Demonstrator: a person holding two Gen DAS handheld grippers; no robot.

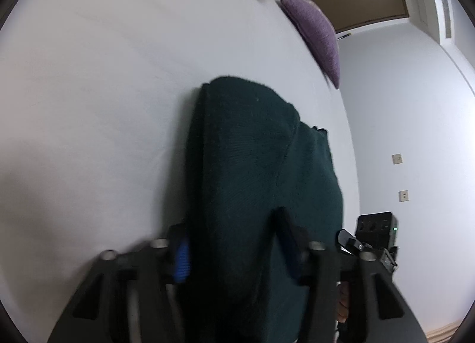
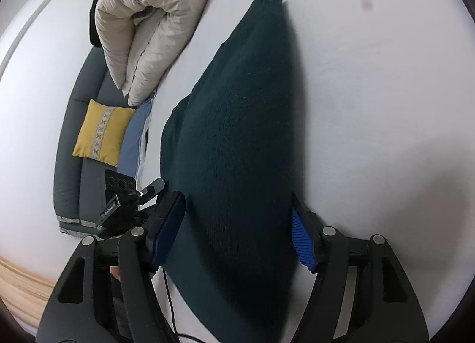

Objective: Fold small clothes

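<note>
A dark green knitted garment (image 1: 255,170) lies folded on the white bed sheet (image 1: 104,90). My left gripper (image 1: 237,254) is open, its blue-padded fingers (image 1: 181,262) standing on either side of the garment's near end. In the right wrist view the same garment (image 2: 237,141) stretches away from me. My right gripper (image 2: 237,230) is open too, with one blue pad (image 2: 301,239) on each side of the cloth. Neither gripper pinches the cloth. The other gripper shows at each view's edge (image 1: 377,233) (image 2: 121,197).
A cream duvet (image 2: 148,25) is bunched at the far end of the bed. A purple cushion (image 1: 317,34) lies at the bed's edge. Beside the bed stands a grey sofa (image 2: 71,164) with a yellow cushion (image 2: 101,132). A wall with sockets (image 1: 403,194) is near.
</note>
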